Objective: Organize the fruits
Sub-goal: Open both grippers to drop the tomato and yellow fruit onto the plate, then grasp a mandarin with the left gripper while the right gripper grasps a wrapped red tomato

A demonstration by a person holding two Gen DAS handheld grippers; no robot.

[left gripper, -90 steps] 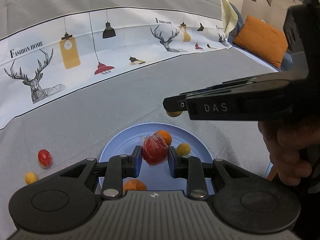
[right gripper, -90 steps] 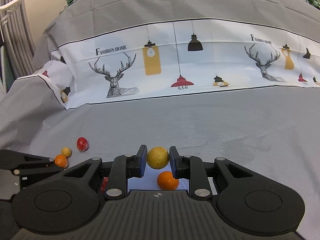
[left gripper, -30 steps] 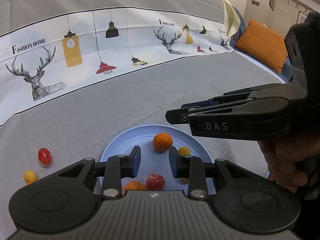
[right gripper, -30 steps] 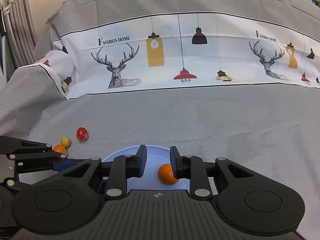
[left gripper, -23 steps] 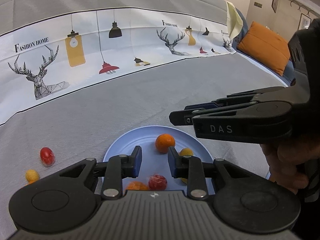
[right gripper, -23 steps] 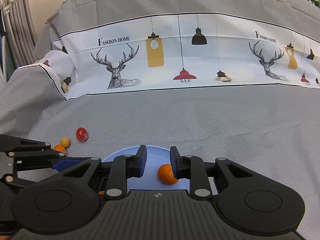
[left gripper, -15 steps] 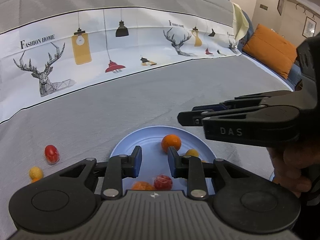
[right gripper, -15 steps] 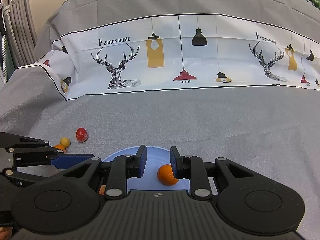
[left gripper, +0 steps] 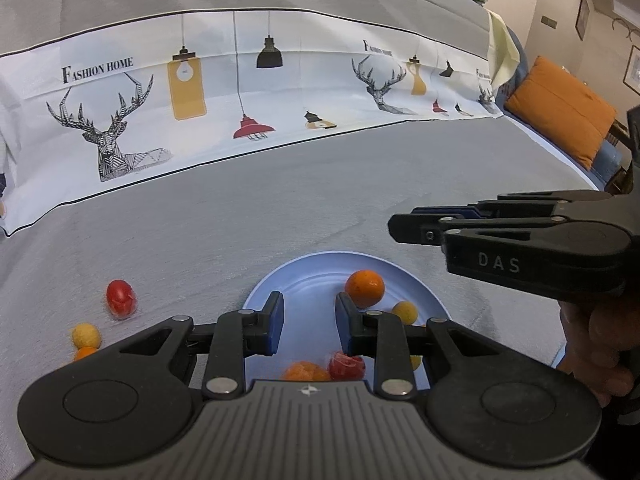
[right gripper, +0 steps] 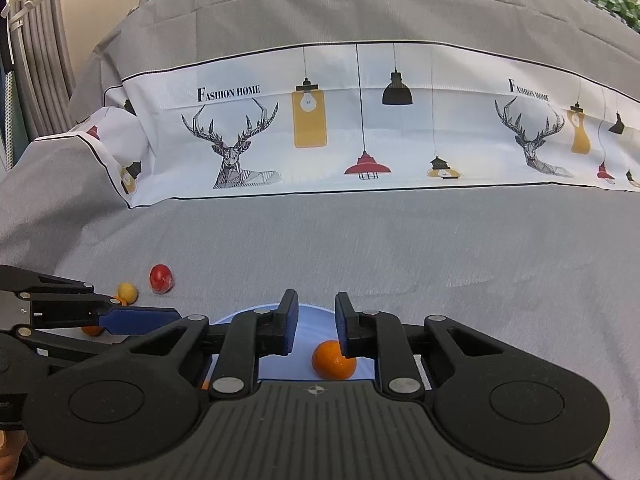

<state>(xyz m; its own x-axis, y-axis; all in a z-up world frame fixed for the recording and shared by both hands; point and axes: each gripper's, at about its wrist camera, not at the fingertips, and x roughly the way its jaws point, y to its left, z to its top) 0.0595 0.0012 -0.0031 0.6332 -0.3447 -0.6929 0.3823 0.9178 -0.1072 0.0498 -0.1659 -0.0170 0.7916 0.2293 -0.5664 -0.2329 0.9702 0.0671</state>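
A light blue plate (left gripper: 316, 268) lies on the grey cloth and holds an orange (left gripper: 364, 282), a small yellow fruit (left gripper: 405, 311), a red fruit (left gripper: 347, 366) and another orange fruit (left gripper: 305, 371). My left gripper (left gripper: 309, 322) is open and empty above the plate. My right gripper (right gripper: 316, 322) is open and empty over the plate (right gripper: 312, 314), with the orange (right gripper: 333, 360) just below it. Left of the plate lie a red fruit (left gripper: 121, 297), a yellow fruit (left gripper: 85, 335) and an orange fruit (left gripper: 85, 353); the red one (right gripper: 161, 278) and the yellow one (right gripper: 127, 292) also show in the right wrist view.
A white printed band with deer and lamps (left gripper: 240, 100) crosses the grey cloth at the back. An orange cushion (left gripper: 560, 108) sits at the far right. The right gripper's body (left gripper: 520, 240) reaches in over the plate's right side.
Three seconds ago my left gripper held the red fruit and my right held a yellow fruit; both now lie on the plate. Both grippers have since drawn back slightly, open.
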